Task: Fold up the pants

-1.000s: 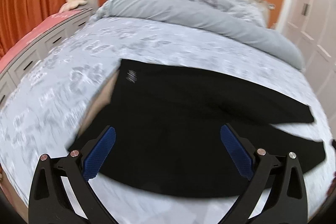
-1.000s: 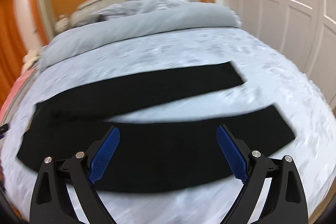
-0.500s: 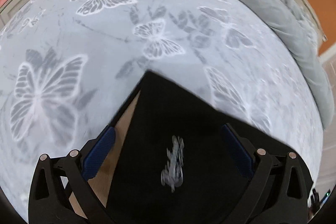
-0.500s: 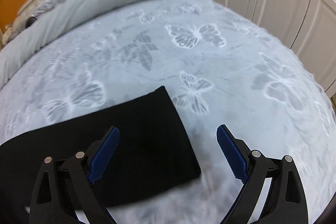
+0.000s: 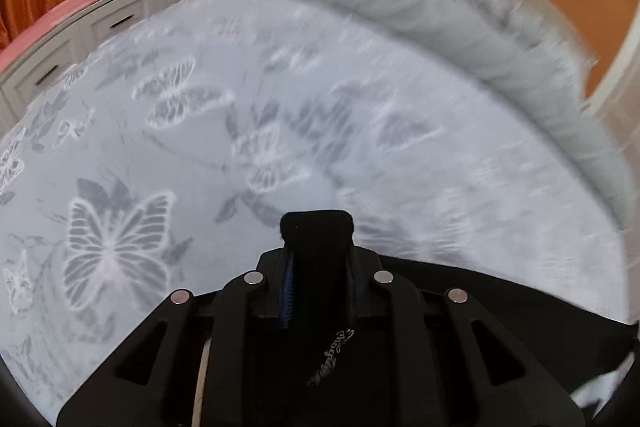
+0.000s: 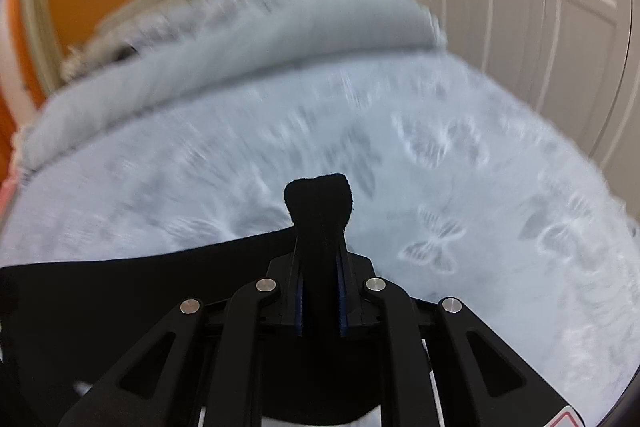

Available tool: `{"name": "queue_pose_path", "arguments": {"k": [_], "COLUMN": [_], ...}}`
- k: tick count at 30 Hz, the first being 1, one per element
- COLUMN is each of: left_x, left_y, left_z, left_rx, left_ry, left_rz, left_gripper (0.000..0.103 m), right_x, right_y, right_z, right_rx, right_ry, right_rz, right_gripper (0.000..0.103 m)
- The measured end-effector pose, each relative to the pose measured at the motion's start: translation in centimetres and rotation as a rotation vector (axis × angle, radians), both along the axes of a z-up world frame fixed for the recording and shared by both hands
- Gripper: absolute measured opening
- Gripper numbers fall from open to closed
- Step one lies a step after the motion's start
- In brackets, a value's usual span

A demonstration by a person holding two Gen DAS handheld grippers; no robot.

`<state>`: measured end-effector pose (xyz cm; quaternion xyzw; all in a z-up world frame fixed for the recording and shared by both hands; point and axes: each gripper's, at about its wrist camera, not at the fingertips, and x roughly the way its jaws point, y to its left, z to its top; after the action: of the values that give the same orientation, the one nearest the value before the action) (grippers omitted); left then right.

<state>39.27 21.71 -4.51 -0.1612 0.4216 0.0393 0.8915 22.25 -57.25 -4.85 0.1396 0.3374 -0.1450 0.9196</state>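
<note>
A wide bed (image 5: 360, 131) covered in a pale blue sheet printed with butterflies fills both wrist views, with a rolled grey duvet (image 5: 460, 15) lying across its far end. Orange walls and white wardrobe doors (image 6: 540, 7) are seen behind it (both views are blurred by motion).

Black pants (image 5: 500, 307) lie on the near part of the sheet and are gripped at two places. In the left wrist view, a bunched tuft of black cloth is pinched between the jaws of the left gripper (image 5: 318, 259), with a pale printed logo (image 5: 332, 357) visible on the cloth just below. In the right wrist view, a similar tuft is clamped in the jaws of the right gripper (image 6: 320, 267), and the rest of the cloth stretches away to the left.

Half a second earlier both pairs of jaws were spread wide over flat cloth; now both are closed narrowly on the pants, and more of the room is shown above the bed.
</note>
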Motion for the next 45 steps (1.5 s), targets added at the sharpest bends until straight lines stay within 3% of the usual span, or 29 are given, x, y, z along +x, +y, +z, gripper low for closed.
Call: {"name": "queue_pose_path", "arguments": {"k": [4,7,10,14,17,18,19,20,21,22,27,30,31,33,35,37,38,40,42,44,45], "left_x": [-7.3,-13.2,-18.7,-23.2,-25.5,-26.6,-27.4,-28.1,-29.2,-29.7,-29.3,-26.8,-26.0,-25.4,-25.9,-25.6,-25.5,-26.8,-28.0,-29.1,-29.5], "left_y": [1.1,2.7,4.6,6.6,7.8,8.4,8.8,9.2,9.7,10.0,10.0,9.1,8.8,8.6,9.5,10.6,10.8,10.8,9.7,7.0,4.9], "left_z": [5.4,6.1,4.2,-1.8,-5.8,-6.1,-6.1,-5.9,-5.5,-5.2,-5.8,-8.0,-8.4,-8.2,-7.8,-8.5,-9.1,-8.4,-6.0,-2.5,-0.4], "left_rx": [-0.049,-0.062,-0.073,-0.061,-0.112,-0.166,-0.212,-0.256,-0.328,-0.372,-0.567,-0.625,-0.627,-0.549,-0.548,-0.516,-0.538,-0.542,-0.456,-0.307,-0.219], "left_ry": [-0.125,-0.145,-0.107,0.015,0.077,0.058,0.039,0.027,0.008,-0.006,0.012,0.070,0.076,0.094,0.044,0.087,0.115,0.096,0.033,-0.024,-0.054], "left_rz": [-0.104,-0.140,-0.154,-0.109,-0.062,-0.025,0.000,0.024,0.055,0.074,0.102,0.134,0.129,0.141,0.155,0.204,0.197,0.234,0.222,0.172,0.137], "left_gripper": [0.018,0.018,0.018,0.022,0.034,0.042,0.058,0.070,0.091,0.095,0.095,0.091,0.060,0.017,0.015,0.016,0.016,0.018,0.021,0.029,0.046], "right_x": [-7.3,-13.4,-18.1,-22.7,-25.2,-26.4,-27.3,-28.4,-29.7,-30.7,-34.1,-34.7,-34.6,-34.5,-34.7,-34.9,-34.9,-34.9,-34.3,-33.4,-32.3], "right_y": [1.7,2.3,2.6,1.9,1.1,0.8,0.7,0.5,0.5,0.7,2.0,3.6,4.0,5.0,5.7,6.1,6.1,5.7,5.2,4.6,3.9], "right_z": [4.7,5.6,3.6,-2.5,-5.8,-6.2,-6.2,-5.8,-5.0,-4.4,-2.7,-3.3,-3.6,-4.1,-4.5,-4.8,-5.0,-5.3,-5.4,-5.4,-5.4], "right_rx": [-0.048,-0.071,-0.078,-0.012,0.023,0.025,0.029,0.035,0.051,0.066,0.176,0.256,0.269,0.289,0.300,0.299,0.305,0.323,0.333,0.346,0.367], "right_ry": [-0.111,-0.144,-0.092,0.034,0.089,0.095,0.088,0.068,0.027,-0.004,-0.119,-0.131,-0.125,-0.108,-0.098,-0.081,-0.074,-0.066,-0.055,-0.054,-0.047], "right_rz": [0.067,0.119,0.145,0.139,0.066,0.020,-0.010,-0.036,-0.056,-0.064,-0.078,-0.062,-0.061,-0.052,-0.045,-0.051,-0.056,-0.076,-0.096,-0.112,-0.128], "right_gripper": [0.010,0.010,0.011,0.016,0.037,0.051,0.062,0.064,0.065,0.065,0.068,0.068,0.068,0.068,0.068,0.068,0.068,0.068,0.068,0.075,0.082]}}
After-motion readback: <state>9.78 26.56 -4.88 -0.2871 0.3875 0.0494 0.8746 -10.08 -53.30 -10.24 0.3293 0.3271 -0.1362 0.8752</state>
